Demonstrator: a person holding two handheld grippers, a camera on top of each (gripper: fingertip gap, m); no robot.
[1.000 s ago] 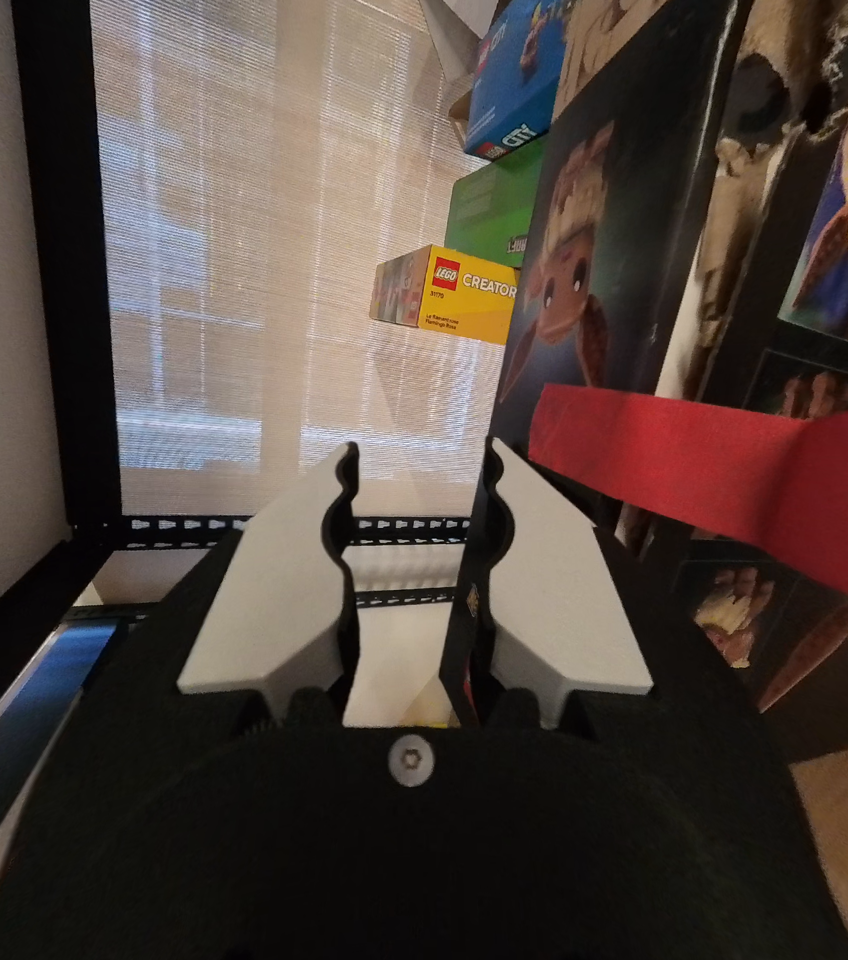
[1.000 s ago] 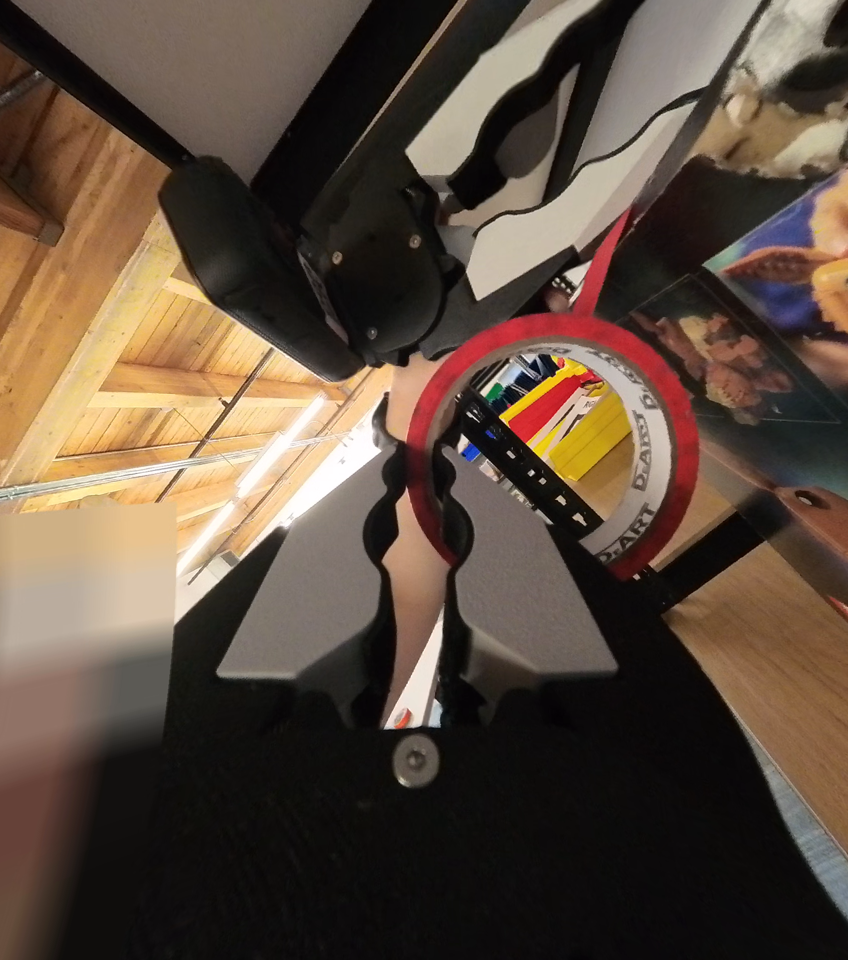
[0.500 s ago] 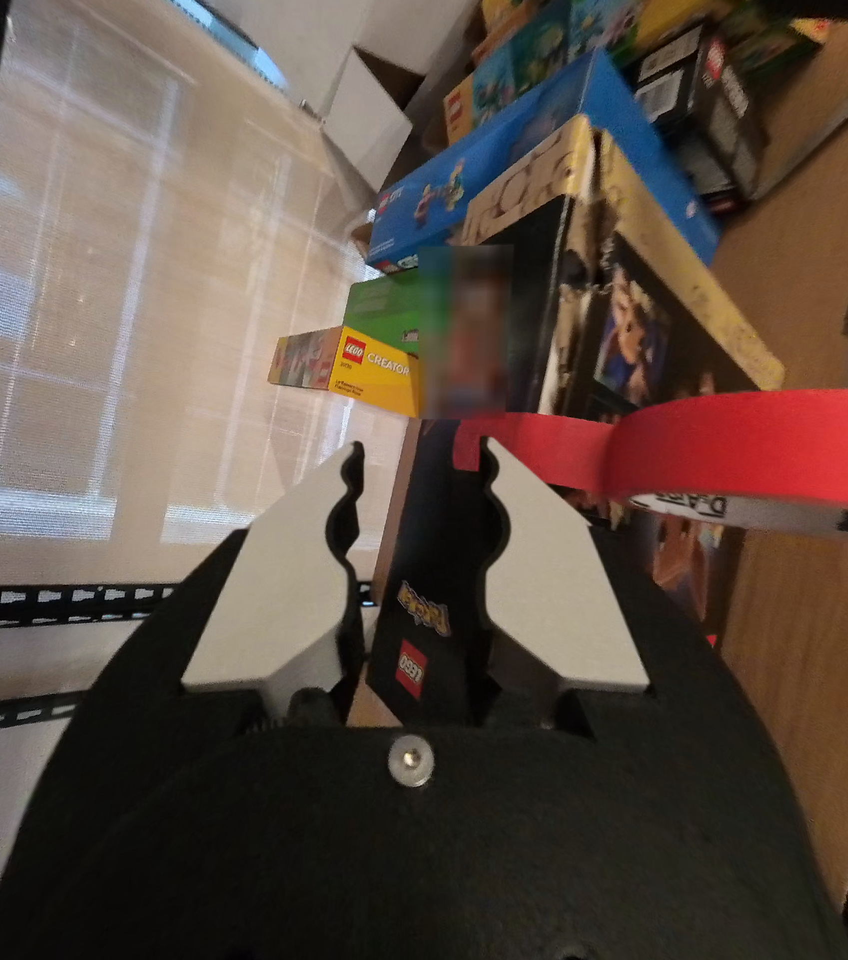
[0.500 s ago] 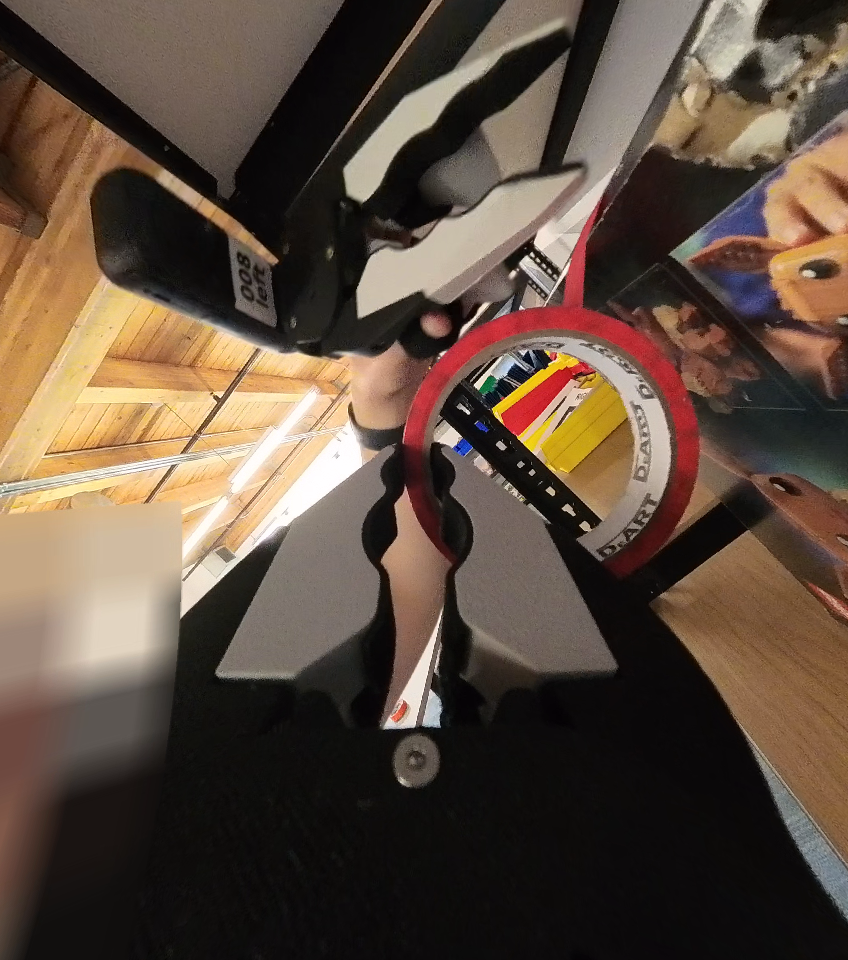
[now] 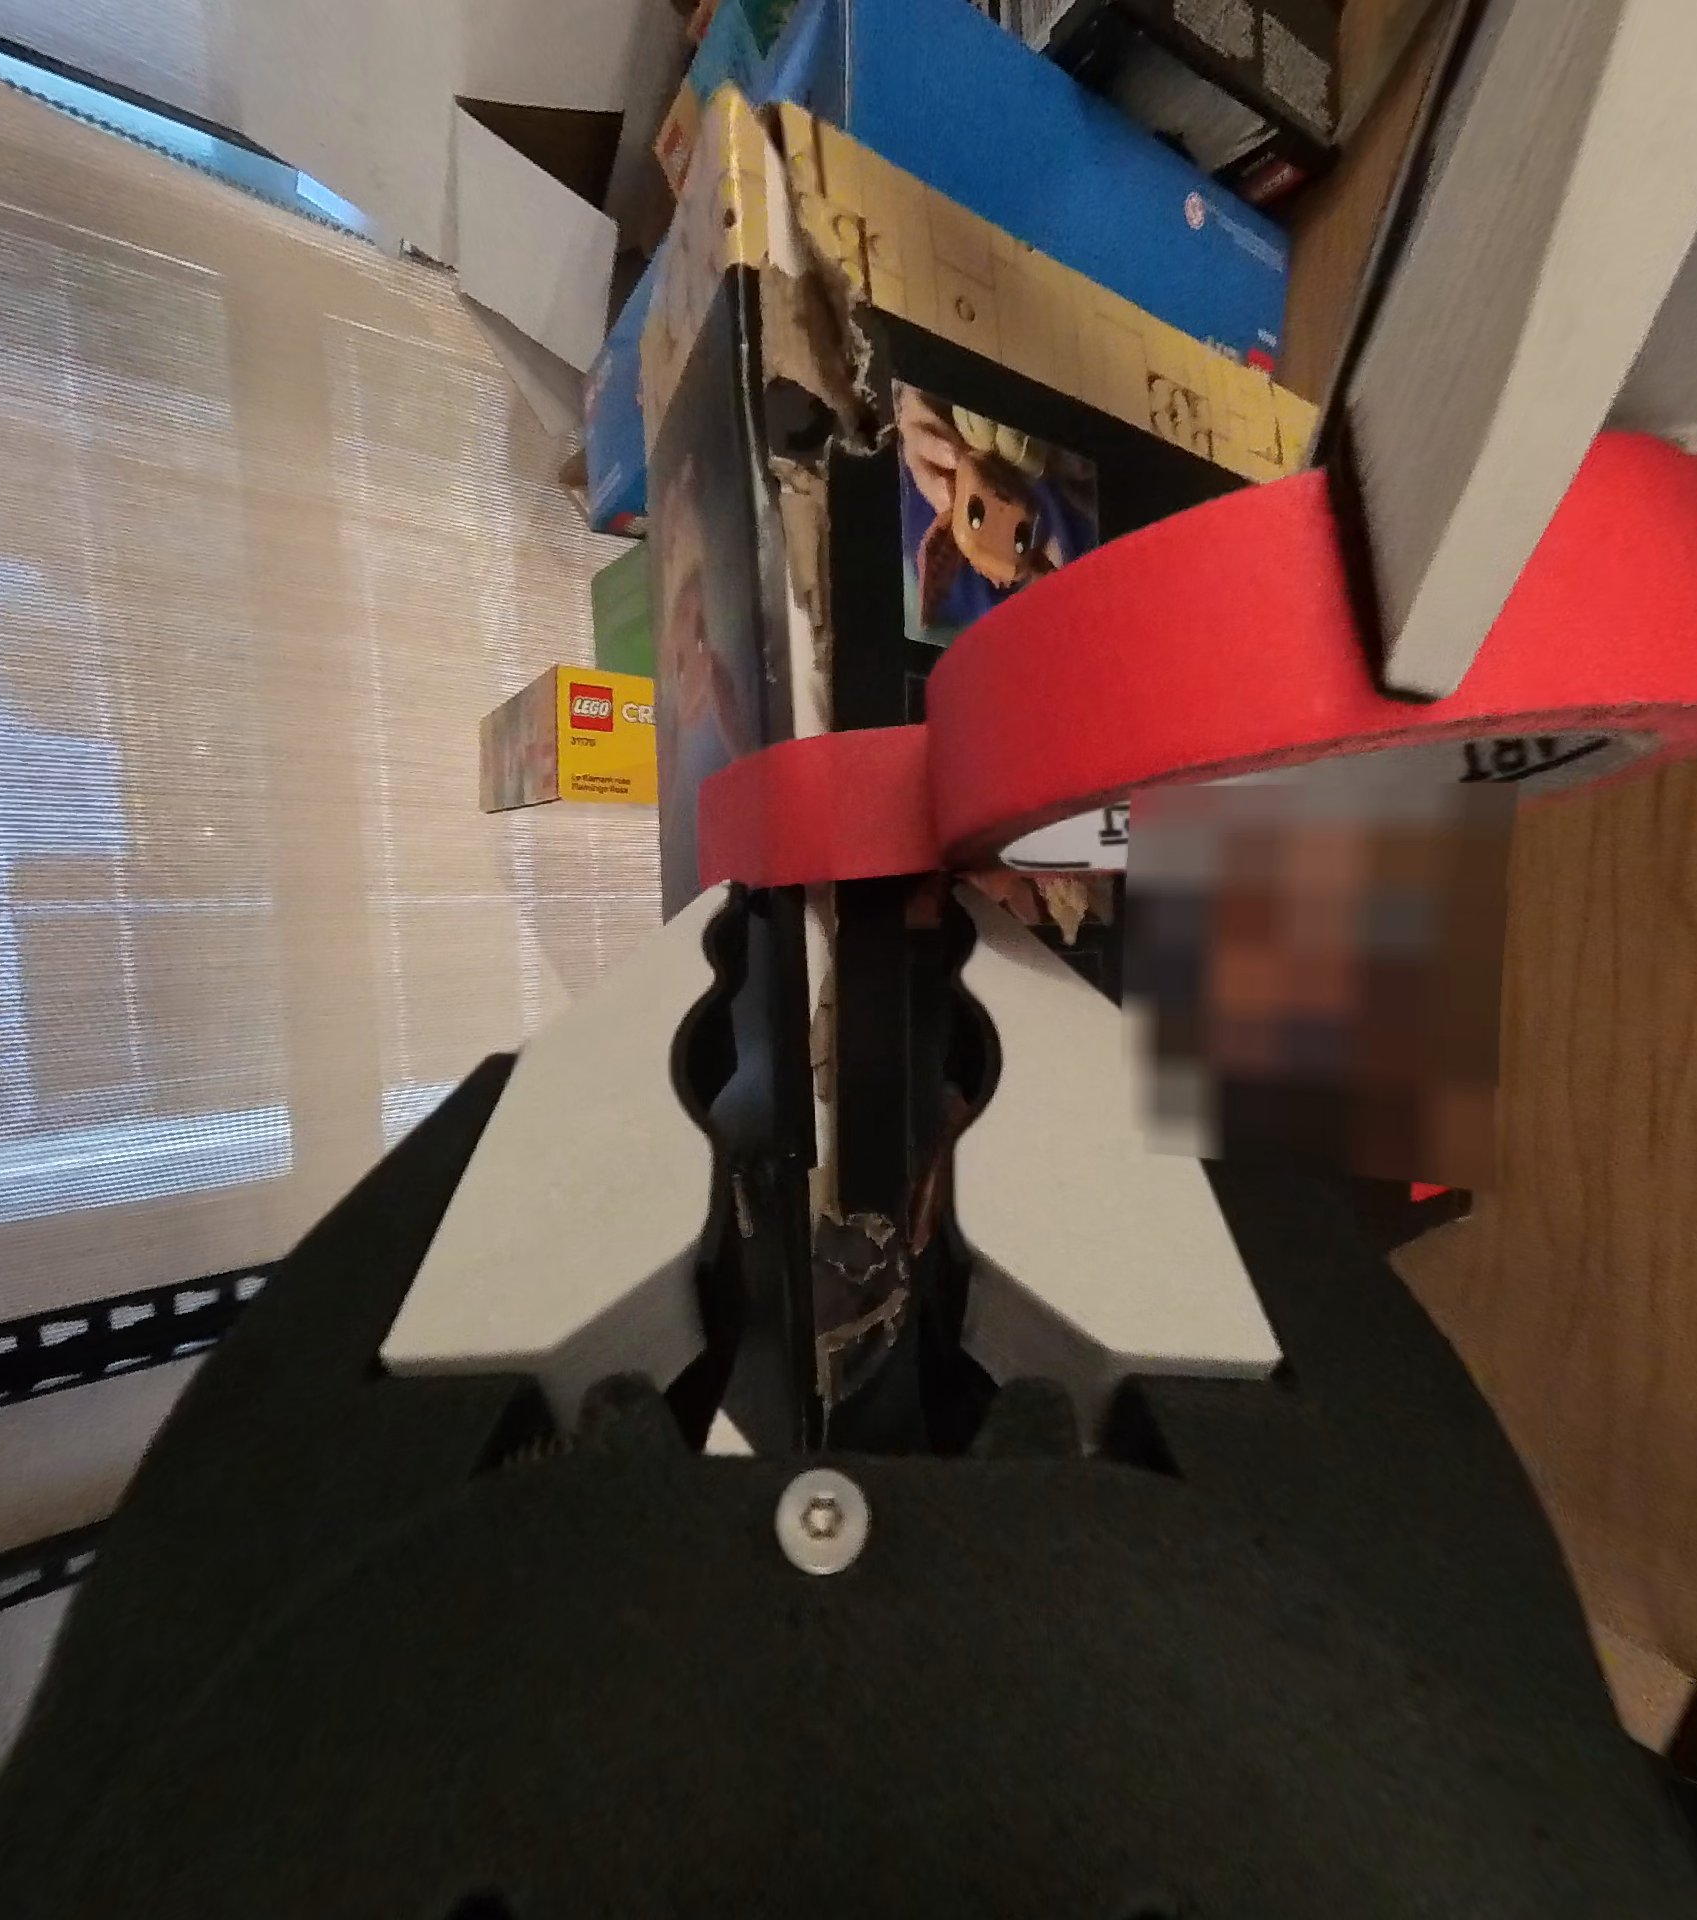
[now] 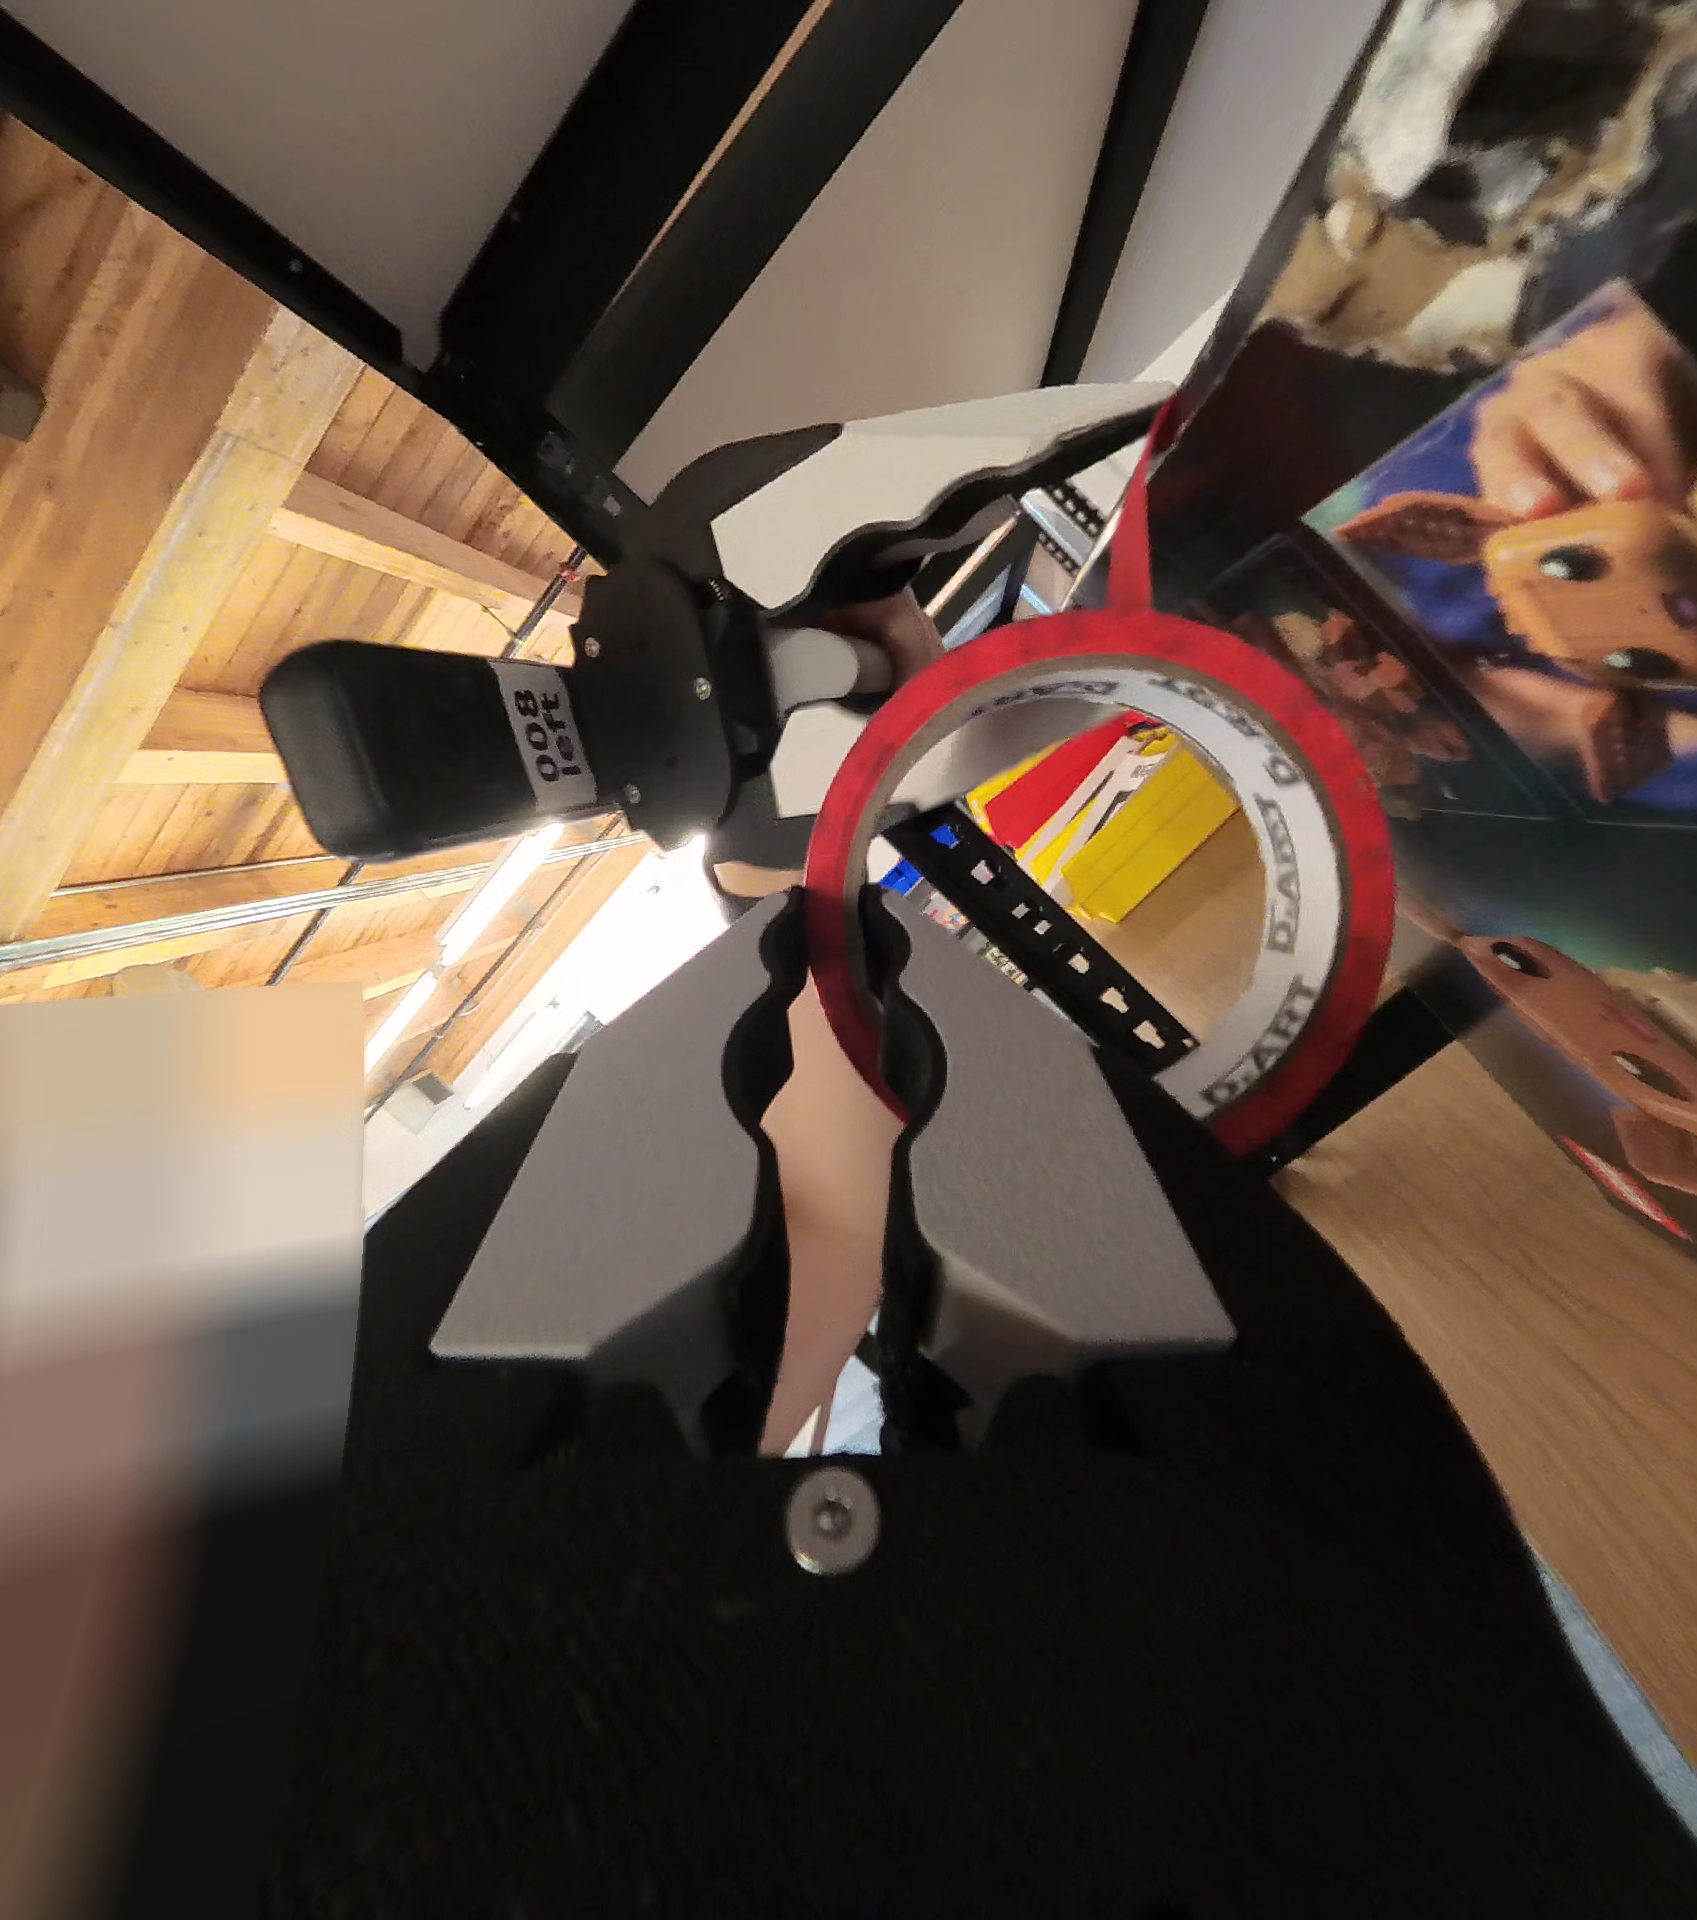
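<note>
Gripping: right hand-held gripper pinches the red tape roll rim.
Box: dark toy box edge now between the left hand-held gripper fingers, jaws narrow, contact unclear.
Tape strip: shorter than before.

Left wrist view: sheer window blind fills the left side, black perforated rail across its foot. By the blind, stacked boxes: yellow box lowest, green box above it, long blue box higher, open white carton beside; wood-grain bench at right. Right wrist view: plank ceiling with beams, strip lights, black frame bar, yellow bins far off.
</note>
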